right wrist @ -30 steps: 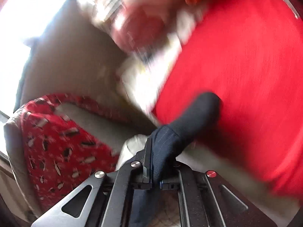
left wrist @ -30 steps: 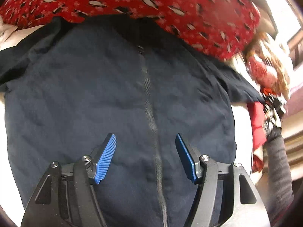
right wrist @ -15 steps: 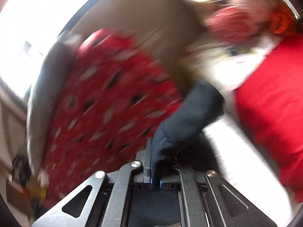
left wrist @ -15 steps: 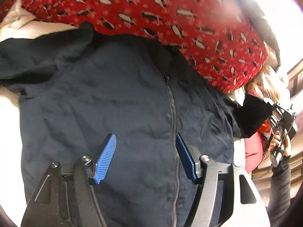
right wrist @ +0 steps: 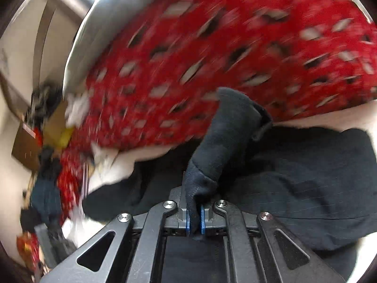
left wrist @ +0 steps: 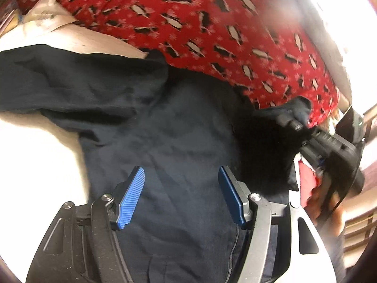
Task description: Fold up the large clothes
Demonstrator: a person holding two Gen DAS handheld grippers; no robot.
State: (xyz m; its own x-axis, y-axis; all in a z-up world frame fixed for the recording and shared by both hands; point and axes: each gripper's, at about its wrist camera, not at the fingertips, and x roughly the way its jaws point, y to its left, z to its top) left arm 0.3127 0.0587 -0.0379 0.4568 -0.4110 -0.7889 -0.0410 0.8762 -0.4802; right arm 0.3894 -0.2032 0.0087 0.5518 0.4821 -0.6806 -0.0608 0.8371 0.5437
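A dark navy zip-up jacket (left wrist: 179, 127) lies spread on a white surface, its zipper (left wrist: 233, 247) showing near the bottom. My left gripper (left wrist: 181, 195) is open and empty just above the jacket's body. My right gripper (right wrist: 195, 219) is shut on the jacket's sleeve cuff (right wrist: 226, 129) and holds it up over the jacket body (right wrist: 306, 188). In the left wrist view the right gripper (left wrist: 325, 141) carries that sleeve (left wrist: 292, 110) in from the right.
A red penguin-print blanket (left wrist: 212, 23) lies along the jacket's far edge, also in the right wrist view (right wrist: 212, 47). White bedding (left wrist: 35, 153) lies to the left. A red item (left wrist: 306, 184) sits at the right. Cluttered boxes and clothes (right wrist: 42, 141) stand beyond.
My right gripper has swung the held sleeve inward, from off the jacket's right side to over its body. My left gripper stays open and has drifted along the jacket.
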